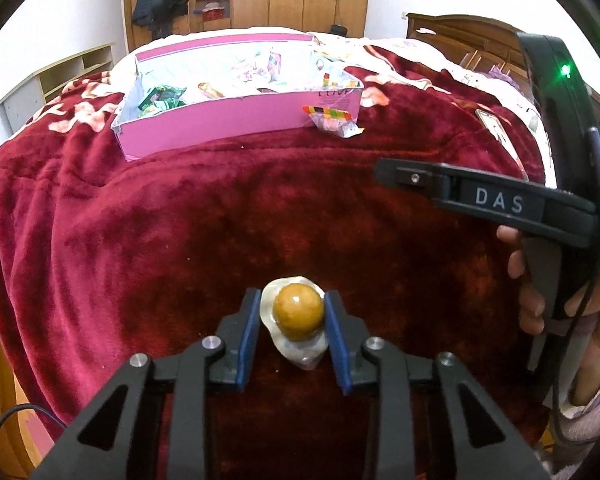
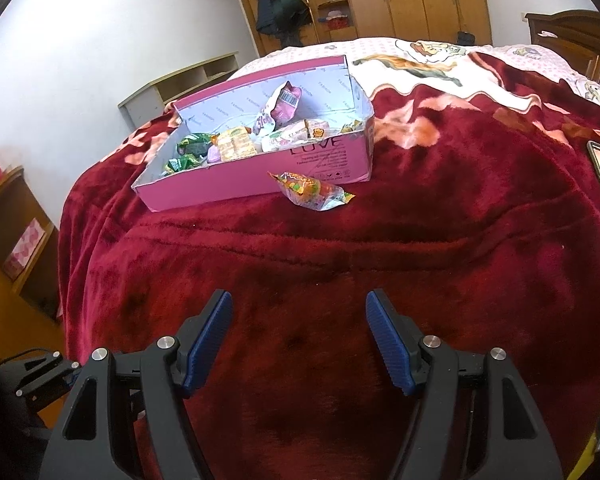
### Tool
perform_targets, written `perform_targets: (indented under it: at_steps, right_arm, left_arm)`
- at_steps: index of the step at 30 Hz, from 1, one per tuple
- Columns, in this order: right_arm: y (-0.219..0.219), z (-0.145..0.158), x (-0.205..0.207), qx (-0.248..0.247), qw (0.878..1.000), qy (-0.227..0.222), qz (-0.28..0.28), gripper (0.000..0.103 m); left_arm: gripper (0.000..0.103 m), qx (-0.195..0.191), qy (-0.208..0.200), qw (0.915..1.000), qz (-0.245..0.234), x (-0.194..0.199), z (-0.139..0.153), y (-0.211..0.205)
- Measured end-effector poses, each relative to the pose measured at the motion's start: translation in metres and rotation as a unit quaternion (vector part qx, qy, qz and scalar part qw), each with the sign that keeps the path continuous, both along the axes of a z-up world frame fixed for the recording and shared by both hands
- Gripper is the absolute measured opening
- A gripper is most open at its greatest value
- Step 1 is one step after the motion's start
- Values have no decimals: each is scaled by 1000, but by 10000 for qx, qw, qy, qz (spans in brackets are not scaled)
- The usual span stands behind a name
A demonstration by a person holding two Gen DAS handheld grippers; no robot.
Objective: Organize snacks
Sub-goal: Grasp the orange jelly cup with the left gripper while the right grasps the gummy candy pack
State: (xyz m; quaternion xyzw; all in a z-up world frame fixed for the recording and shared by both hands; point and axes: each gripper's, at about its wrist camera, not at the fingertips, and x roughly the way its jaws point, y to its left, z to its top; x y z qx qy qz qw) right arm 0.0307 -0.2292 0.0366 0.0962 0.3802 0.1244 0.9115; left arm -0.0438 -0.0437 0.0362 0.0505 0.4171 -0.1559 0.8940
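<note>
Blue finger pads [image 1: 249, 332] of the left gripper [image 1: 293, 322] are squeezing a round golden-brown snack in a clear plastic wrapper [image 1: 298, 312], low on the big dark red fuzzy blanket [image 1: 180, 220]. Far back, the long pink cardboard box [image 1: 236, 120] is holding other snacks, with a colourful crinkly candy packet [image 1: 332, 120] lying just outside it. I think the pick-up step is happening; next comes lifting the snack and carrying it to the box. Beside it, the right gripper [image 2: 299, 338] is waiting wide and empty.
</note>
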Motion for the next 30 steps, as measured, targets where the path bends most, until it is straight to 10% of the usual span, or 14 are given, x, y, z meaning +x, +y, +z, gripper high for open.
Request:
perform_targets:
  at_steps: [30]
  right_arm:
    - [7,11,54,-211,9995,-183,164,71]
  left_arm:
    - [33,-188,-453,9939,991,71,21,33]
